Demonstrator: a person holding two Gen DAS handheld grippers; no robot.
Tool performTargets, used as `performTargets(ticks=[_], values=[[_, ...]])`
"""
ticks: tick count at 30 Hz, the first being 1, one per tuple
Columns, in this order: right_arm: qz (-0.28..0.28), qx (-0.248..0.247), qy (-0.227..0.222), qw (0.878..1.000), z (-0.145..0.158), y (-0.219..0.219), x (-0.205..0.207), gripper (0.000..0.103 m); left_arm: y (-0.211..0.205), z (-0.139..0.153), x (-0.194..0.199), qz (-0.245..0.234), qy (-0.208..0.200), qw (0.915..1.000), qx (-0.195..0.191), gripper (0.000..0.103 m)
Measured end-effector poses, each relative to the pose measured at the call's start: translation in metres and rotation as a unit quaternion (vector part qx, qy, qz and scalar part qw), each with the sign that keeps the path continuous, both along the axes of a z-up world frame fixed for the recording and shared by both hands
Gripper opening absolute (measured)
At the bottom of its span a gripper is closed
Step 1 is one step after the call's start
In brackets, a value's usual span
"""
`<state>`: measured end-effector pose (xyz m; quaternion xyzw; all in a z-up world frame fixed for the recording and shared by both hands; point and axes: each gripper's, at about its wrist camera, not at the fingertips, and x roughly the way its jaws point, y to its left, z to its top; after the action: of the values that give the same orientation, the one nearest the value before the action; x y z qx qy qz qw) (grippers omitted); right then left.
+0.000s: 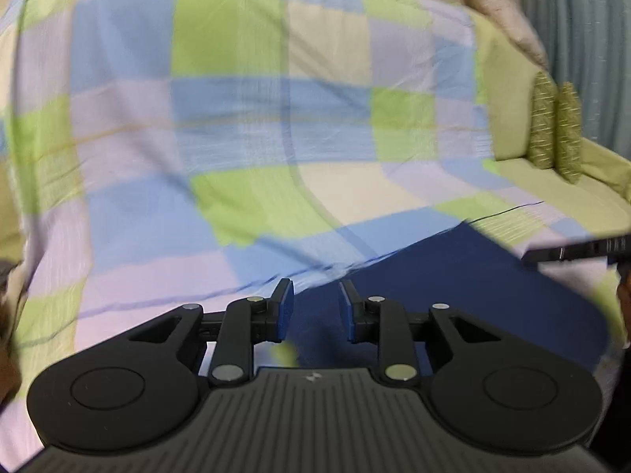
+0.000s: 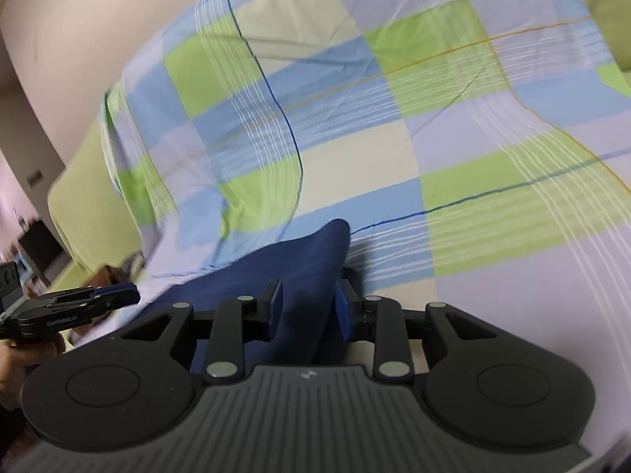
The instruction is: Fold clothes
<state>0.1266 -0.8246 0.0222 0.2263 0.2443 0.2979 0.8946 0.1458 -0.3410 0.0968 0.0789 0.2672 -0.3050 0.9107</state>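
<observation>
A navy blue garment (image 1: 453, 287) lies on a checked sheet (image 1: 236, 118) over a bed. My left gripper (image 1: 315, 303) is open, its fingers apart over the garment's near left edge, with nothing between them. My right gripper (image 2: 307, 307) has its jaws partly closed on a raised fold of the navy garment (image 2: 307, 260), whose tip sticks up past the fingers. The right gripper shows at the right edge of the left wrist view (image 1: 575, 252). The left gripper shows at the left edge of the right wrist view (image 2: 79, 303).
The checked sheet (image 2: 434, 118) is blue, green, lilac and cream. Green cushions (image 1: 556, 130) and a beige pillow (image 1: 501, 12) stand at the right against a teal curtain (image 1: 583, 39). A cream wall (image 2: 79, 39) is at the bed's far side.
</observation>
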Motion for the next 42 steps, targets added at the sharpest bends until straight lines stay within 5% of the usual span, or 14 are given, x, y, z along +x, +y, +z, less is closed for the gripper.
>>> performTargets(ticks=[4,9,14,19,24,34,42], values=[[0.003,0.075,0.041,0.996,-0.016,-0.015,-0.04,0.03,-0.046,0.003,-0.004,-0.084,0.01,0.9963,0.014,0.033],[0.083,0.131,0.094,0.983,-0.037,-0.035,-0.058,0.048,-0.108,-0.011,-0.008,-0.208,0.047,0.9746,0.069,0.039],[0.184,0.148,0.145,0.961,-0.045,-0.042,-0.018,0.051,-0.127,-0.022,-0.005,-0.232,0.065,0.9653,0.102,0.04],[0.27,0.238,0.22,0.907,-0.06,-0.028,0.033,0.065,-0.122,-0.031,-0.005,-0.224,0.076,0.9659,0.105,0.042],[0.301,0.235,0.249,0.89,-0.07,-0.025,0.026,0.063,-0.125,-0.036,-0.007,-0.221,0.068,0.9651,0.123,0.044],[0.257,0.204,0.248,0.911,-0.069,-0.043,-0.012,0.048,-0.124,-0.043,-0.007,-0.22,0.055,0.9677,0.111,0.045],[0.159,0.146,0.171,0.961,-0.03,-0.083,-0.044,0.051,-0.108,-0.024,-0.014,-0.191,0.039,0.9745,0.111,0.045]])
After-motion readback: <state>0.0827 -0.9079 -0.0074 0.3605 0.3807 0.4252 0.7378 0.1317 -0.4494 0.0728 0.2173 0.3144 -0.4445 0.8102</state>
